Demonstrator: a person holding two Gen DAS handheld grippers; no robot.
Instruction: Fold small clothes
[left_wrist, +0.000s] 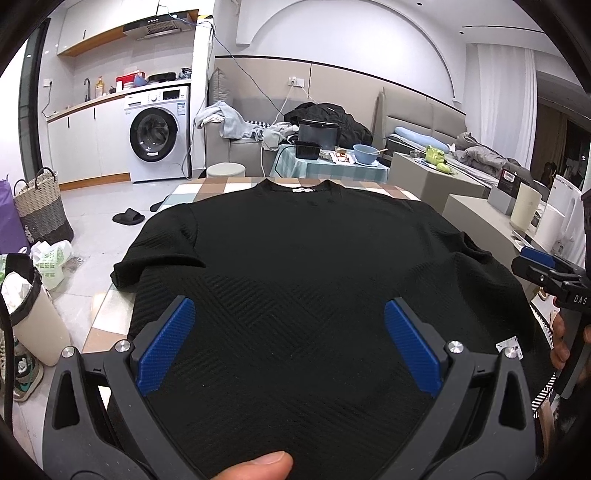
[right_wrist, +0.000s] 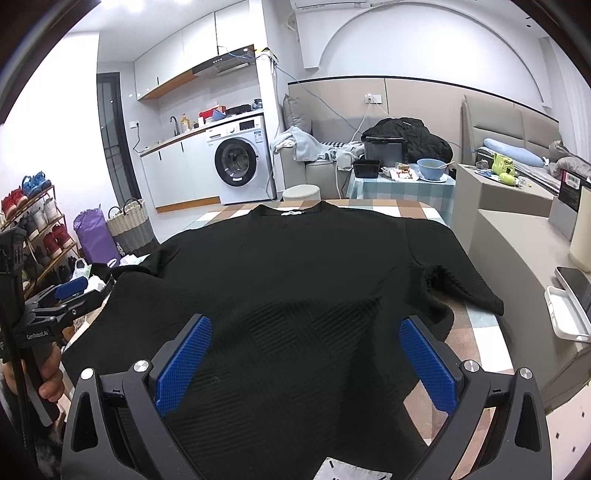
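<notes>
Across a checked-cloth table (left_wrist: 207, 186), a black textured T-shirt (left_wrist: 295, 258) lies spread flat, collar at the far edge and both short sleeves out to the sides. Above the shirt's near hem, the left gripper (left_wrist: 290, 317) and right gripper (right_wrist: 306, 334) hover with blue-padded jaws spread wide, holding nothing. The fold appears not yet begun; a clean one likely calls for pinching matching points at hem or sleeve and carrying them over evenly, so the ribbed knit does not bunch. Beyond the shirt's collar stand a washing machine (left_wrist: 159, 134) and a small side table with a blue bowl (left_wrist: 365, 153). Right of the shirt, a white tray (right_wrist: 567, 314) sits near the table edge, possibly crowding that sleeve.
</notes>
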